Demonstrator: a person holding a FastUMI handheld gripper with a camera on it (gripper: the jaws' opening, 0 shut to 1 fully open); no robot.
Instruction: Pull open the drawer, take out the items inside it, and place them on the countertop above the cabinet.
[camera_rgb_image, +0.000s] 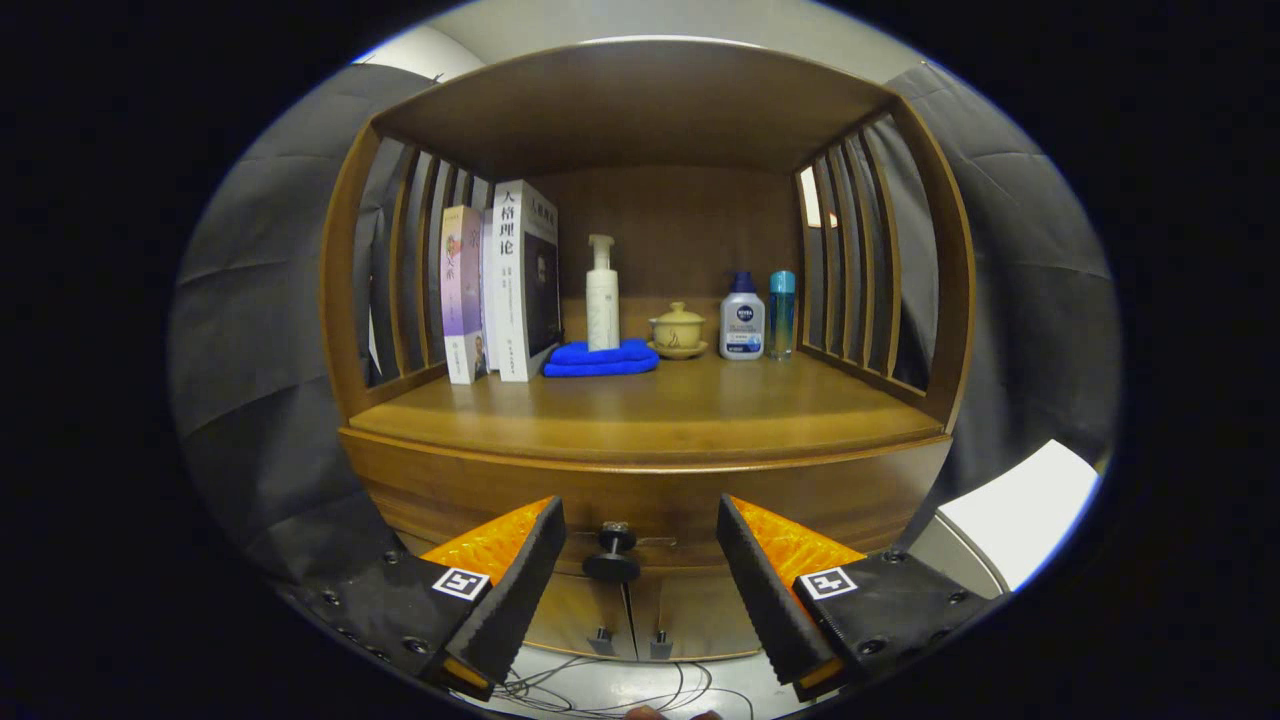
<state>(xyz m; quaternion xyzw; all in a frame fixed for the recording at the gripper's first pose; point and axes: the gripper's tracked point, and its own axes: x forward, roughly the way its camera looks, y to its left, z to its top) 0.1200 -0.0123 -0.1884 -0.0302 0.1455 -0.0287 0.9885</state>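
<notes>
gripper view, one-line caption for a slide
Open hand-held gripper lined up on the closed wooden drawer's dark round knob, below the wooden countertop.

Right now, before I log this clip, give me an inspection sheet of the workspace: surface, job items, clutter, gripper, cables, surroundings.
Surface: wooden countertop bare at the front.
Job items: drawer closed; its dark knob sits between the fingers, untouched; contents hidden.
Clutter: at the back of the countertop, upright books, blue cloth with a white pump bottle at it, lidded cup, two small bottles.
Gripper: gripper open, fingers either side of the knob.
Cables: thin wires on the floor below the cabinet doors.
Surroundings: dark cloth wall; slatted cabinet sides.
</notes>
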